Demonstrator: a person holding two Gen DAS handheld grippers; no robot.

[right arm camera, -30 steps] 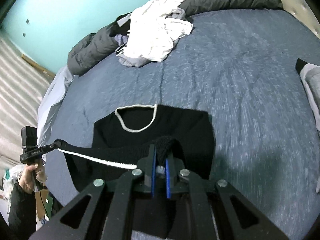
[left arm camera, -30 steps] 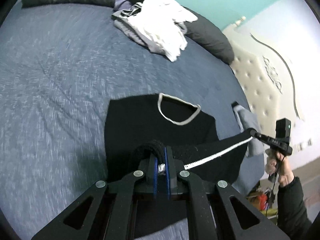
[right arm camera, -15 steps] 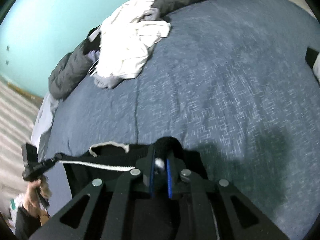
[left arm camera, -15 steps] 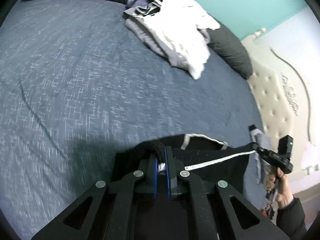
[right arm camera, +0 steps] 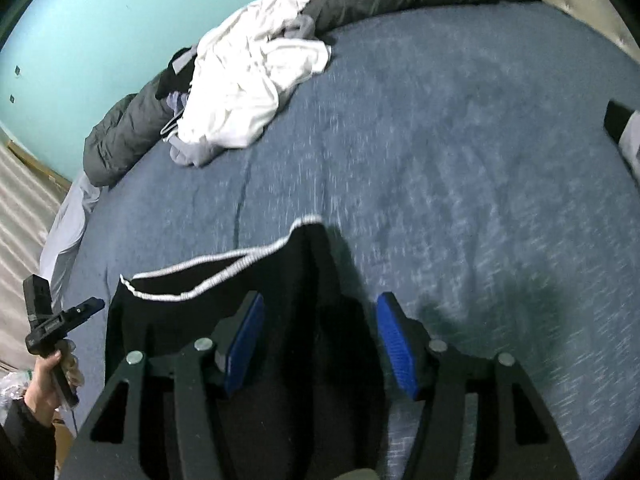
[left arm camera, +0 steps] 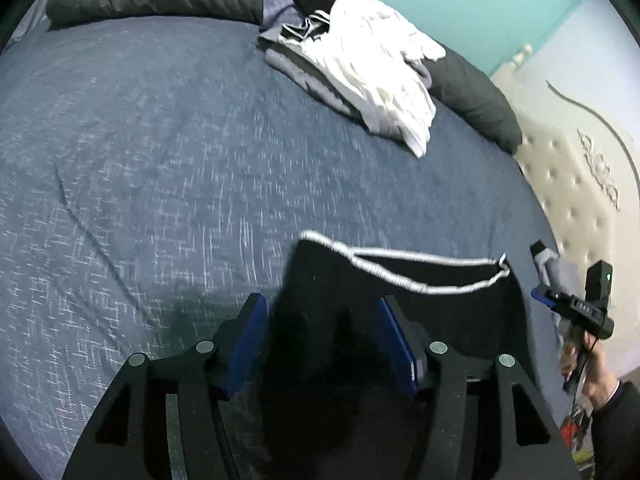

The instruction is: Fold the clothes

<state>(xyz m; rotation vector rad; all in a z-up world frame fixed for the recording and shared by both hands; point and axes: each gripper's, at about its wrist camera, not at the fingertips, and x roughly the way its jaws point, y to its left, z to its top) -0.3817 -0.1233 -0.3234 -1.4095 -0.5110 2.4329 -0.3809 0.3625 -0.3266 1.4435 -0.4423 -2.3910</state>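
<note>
A blue bedspread [left arm camera: 168, 168] fills both frames, unfolded laundry [left arm camera: 372, 60] piled at the top. At lower centre, the left gripper [left arm camera: 324, 340] and right gripper [right arm camera: 320, 340] hover spread wide and empty over the black garment [left arm camera: 400, 300], apparently laid down folded.

black garment [left arm camera: 400, 320]: lower part hidden behind tongs | bedspread [right arm camera: 440, 160]: motion-blurred | grey item [right arm camera: 630, 140]: cut off

Both wrist views look down from close above the bed [left arm camera: 160, 160], facing its far edge and the teal wall. Each looks out between its own tool's fingers and catches the other tool at its frame's edge. Both share the black garment [left arm camera: 400, 300] [right arm camera: 240, 300] and the clothes pile [left arm camera: 372, 64] [right arm camera: 248, 80].
</note>
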